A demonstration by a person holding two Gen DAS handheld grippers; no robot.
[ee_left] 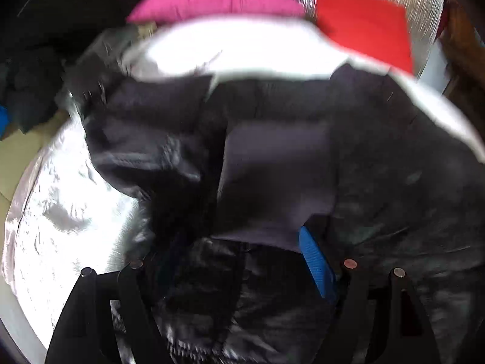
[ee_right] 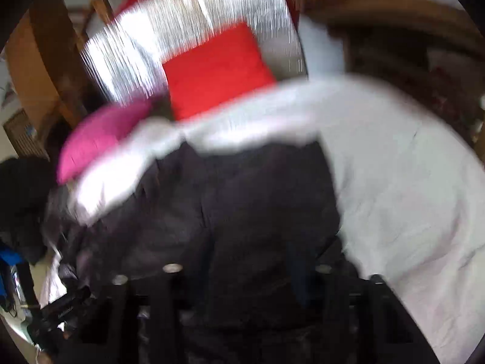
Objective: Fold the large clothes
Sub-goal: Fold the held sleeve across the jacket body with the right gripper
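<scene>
Lying dark across a white bed

Spreading over the bed (ee_left: 248,45), a dark garment (ee_left: 272,151) fills both views, a pink pillow (ee_left: 212,0) and red pillow (ee_left: 363,21) beyond it. Left tongs (ee_left: 242,270) stand spread above the cloth, one blue finger (ee_left: 316,267) showing. Right tongs (ee_right: 248,270) hang over the garment; blur hides whether they pinch it
</scene>
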